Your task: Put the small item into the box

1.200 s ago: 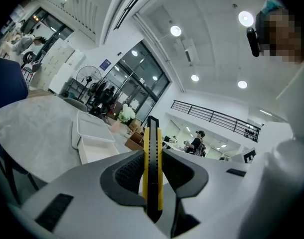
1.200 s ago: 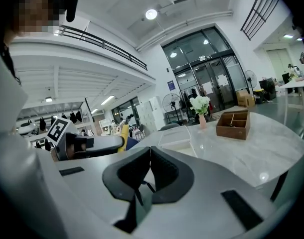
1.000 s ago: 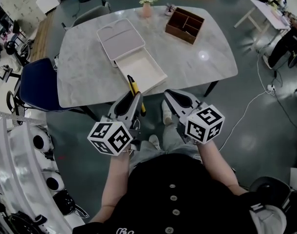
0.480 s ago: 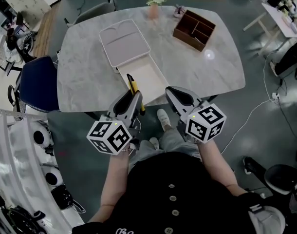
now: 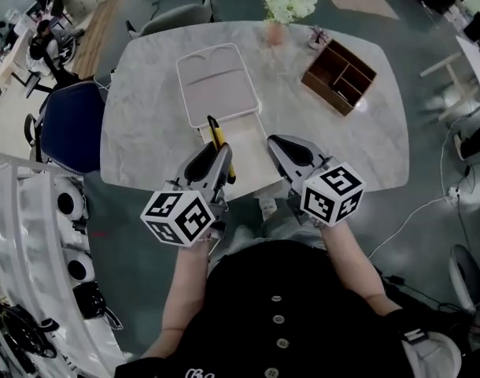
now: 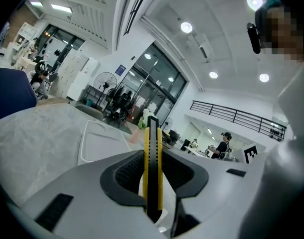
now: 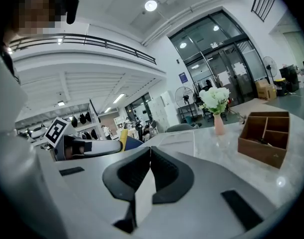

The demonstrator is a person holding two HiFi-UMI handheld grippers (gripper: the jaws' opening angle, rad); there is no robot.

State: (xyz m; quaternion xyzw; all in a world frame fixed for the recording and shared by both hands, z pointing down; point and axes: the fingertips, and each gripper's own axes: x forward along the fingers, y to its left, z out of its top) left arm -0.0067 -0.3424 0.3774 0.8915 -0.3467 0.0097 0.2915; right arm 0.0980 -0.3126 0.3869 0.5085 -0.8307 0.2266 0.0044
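Your left tongs (image 5: 212,162) are clamping the knife (image 5: 218,140), with the open box (image 5: 252,152) lying just ahead on the counter (image 5: 145,140). Your right tongs (image 5: 286,150) are pressing together, empty. You're seemingly mid-carry, so next you're reaching over the box, lowering and releasing.

A pale marble surface (image 5: 145,116) stands on a grey-green floor (image 5: 429,211), with a blue chair (image 5: 67,128) at its left and a grey chair (image 5: 171,18) at its far side. Round ceiling lights (image 6: 186,27) shine overhead. Tall glass doors (image 7: 217,68) and a railed balcony (image 6: 236,116) line the far walls.
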